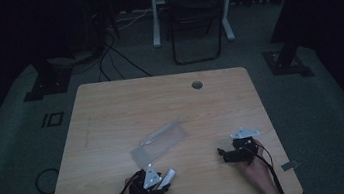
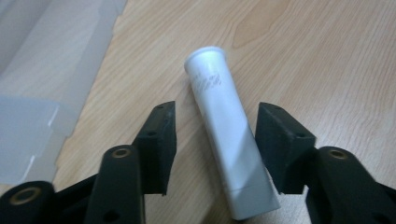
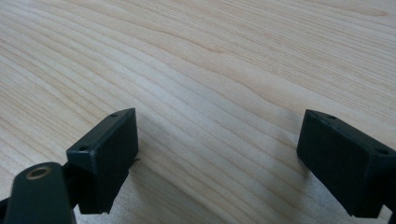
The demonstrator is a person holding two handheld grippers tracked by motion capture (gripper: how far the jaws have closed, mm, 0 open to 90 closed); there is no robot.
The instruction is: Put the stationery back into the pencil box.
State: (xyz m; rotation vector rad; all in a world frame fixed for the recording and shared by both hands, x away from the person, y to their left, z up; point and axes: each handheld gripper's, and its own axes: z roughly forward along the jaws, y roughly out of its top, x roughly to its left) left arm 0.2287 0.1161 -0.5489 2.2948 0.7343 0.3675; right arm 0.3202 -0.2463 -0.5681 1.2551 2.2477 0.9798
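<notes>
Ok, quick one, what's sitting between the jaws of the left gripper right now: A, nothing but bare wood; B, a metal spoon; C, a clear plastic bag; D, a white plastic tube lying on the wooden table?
D: in the left gripper view the white plastic tube lies on the wooden table between the left gripper's open jaws, with gaps on both sides.

there are no words or numbers clear enough to read. the white tube (image 2: 232,135) has some small grey print near its cap end, seen in the left gripper view, but it is too blurry to make out. on the floor past the table's far left corner there is a black square mark (image 1: 52,119), not a letter that can be read.
</notes>
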